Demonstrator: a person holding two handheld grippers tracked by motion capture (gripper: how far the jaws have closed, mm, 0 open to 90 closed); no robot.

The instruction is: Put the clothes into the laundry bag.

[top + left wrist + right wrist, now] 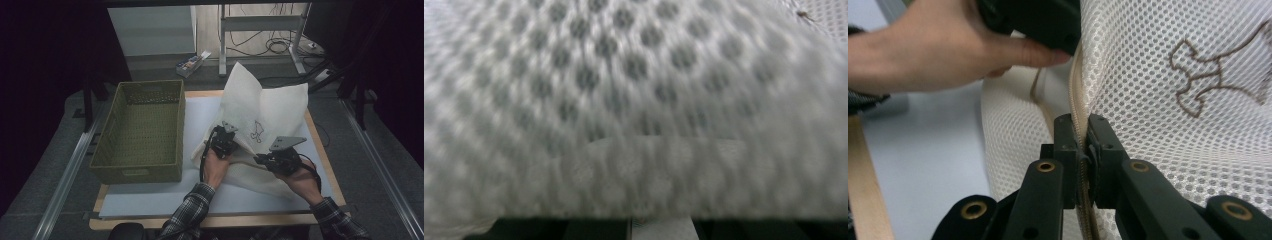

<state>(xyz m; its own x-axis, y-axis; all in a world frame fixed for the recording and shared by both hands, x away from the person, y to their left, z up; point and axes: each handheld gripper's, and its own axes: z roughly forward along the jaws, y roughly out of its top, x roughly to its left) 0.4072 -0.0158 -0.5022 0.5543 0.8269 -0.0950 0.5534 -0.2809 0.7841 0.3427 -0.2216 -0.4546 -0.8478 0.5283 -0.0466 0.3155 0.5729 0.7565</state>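
Two grippers meet my mesh pillowcase (265, 112) on the tabletop (150, 197): right gripper (1081, 150) fingers clench its zipper seam; left gripper (222, 142) state I cannot tell, mesh blurring its view.

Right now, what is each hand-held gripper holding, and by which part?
The right hand-held gripper is shut on the mesh pillow cover at its zipper edge. The left one sits against the cover; its grip cannot be told.

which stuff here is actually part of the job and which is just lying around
In use: white mesh cover, its zipper edge, right gripper shut on that edge, left gripper at the cover.
Lying about: green basket, small box, floor cables.
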